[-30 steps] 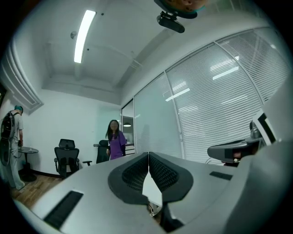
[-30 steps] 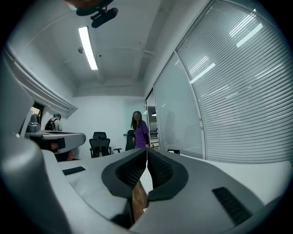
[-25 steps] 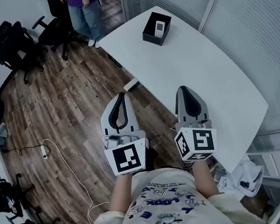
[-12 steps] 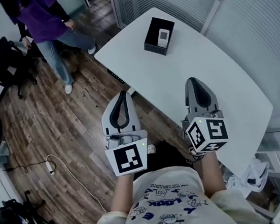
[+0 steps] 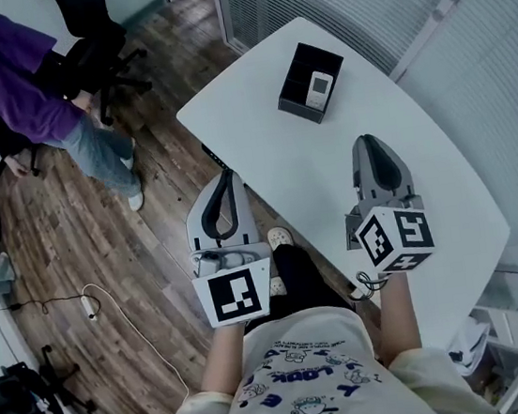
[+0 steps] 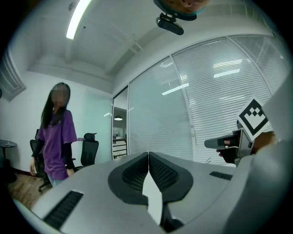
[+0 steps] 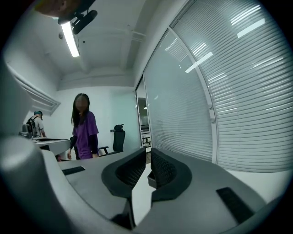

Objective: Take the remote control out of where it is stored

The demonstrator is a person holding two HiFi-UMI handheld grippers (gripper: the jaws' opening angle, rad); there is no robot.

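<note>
Holding left claw [image 5: 225, 177] and right claw [image 5: 369, 144] both pinched together, empty, well short of the black box [image 5: 293, 79]. Remote control [image 5: 319, 85] sits inside the box. I should open the right claw before reaching in, grip its long edges.

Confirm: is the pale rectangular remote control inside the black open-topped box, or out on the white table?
Inside. The head view shows the pale remote control lying within the black open-topped box on the white table.
</note>
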